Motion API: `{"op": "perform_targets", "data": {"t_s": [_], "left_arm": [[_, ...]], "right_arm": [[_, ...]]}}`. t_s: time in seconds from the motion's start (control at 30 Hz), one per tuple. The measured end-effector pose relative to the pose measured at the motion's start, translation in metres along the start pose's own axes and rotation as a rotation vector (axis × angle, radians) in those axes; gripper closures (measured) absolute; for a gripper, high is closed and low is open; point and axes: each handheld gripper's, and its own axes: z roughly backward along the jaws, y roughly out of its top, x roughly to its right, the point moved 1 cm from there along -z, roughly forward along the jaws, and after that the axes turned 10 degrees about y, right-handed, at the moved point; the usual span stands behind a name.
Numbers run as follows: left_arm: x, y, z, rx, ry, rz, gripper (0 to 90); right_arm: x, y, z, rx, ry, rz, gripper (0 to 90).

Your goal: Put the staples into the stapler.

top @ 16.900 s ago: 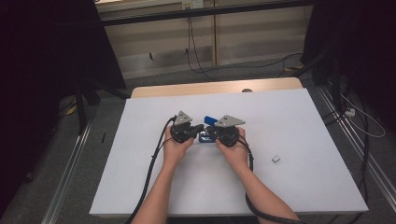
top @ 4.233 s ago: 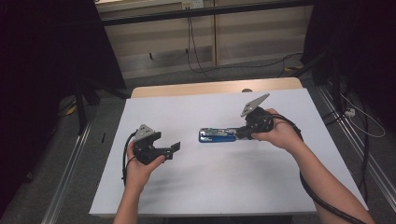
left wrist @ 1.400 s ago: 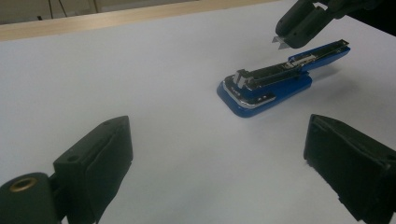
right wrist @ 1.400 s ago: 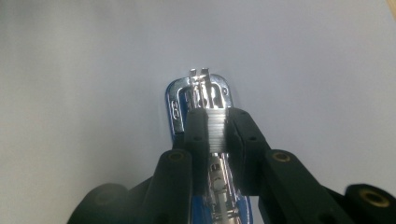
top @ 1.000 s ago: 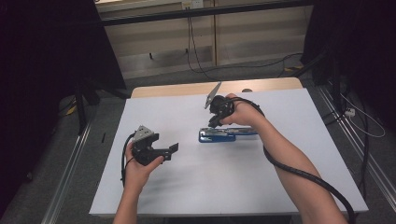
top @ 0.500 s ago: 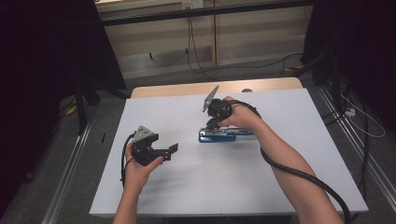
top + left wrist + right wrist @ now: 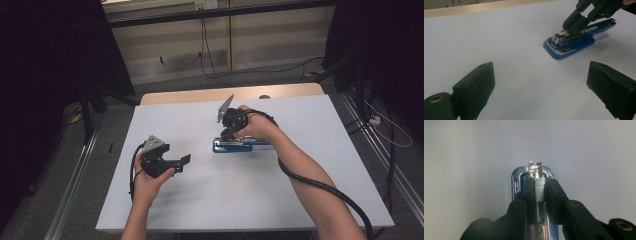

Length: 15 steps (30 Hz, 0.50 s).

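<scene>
The right hand-held gripper (image 7: 226,134) was held tipped down over the front end of a blue stapler (image 7: 239,145). Its two black jaws were closed in tight on a small strip of staples (image 7: 539,188). The strip was pinched between the jaws, right above the open metal track of the stapler (image 7: 536,173). In the left gripper view, the right hand-held gripper (image 7: 569,28) was seen coming down from the top right onto the front of the stapler (image 7: 569,43). The top of the stapler looked lifted back, so the metal inside was seen.

The stapler lay flat on the white surface (image 7: 310,165), near the middle and a little toward the far side. Its front end pointed to the person's left. The right hand (image 7: 255,125) was wrapped around its hand-held gripper, and a thick black cable (image 7: 320,187) ran back along the forearm.

The left hand-held gripper (image 7: 184,160) was held by the left hand (image 7: 150,175) above the surface, on the near left side. Its jaws were spread wide, with nothing between them. It was pointed toward the stapler but was kept well apart from it.

A strip of bare wood (image 7: 200,95) was seen at the far edge of the surface.
</scene>
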Motion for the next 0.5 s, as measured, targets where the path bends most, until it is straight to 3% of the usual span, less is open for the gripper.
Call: {"op": "perform_targets", "data": {"t_s": [0.5], "left_arm": [[-0.0007,-0.0014,-0.0012,-0.008,0.001,0.001,8.1]], "right_arm": [[-0.0003,0.0023,-0.0047,0.0,0.013,0.014,79.1]]}}
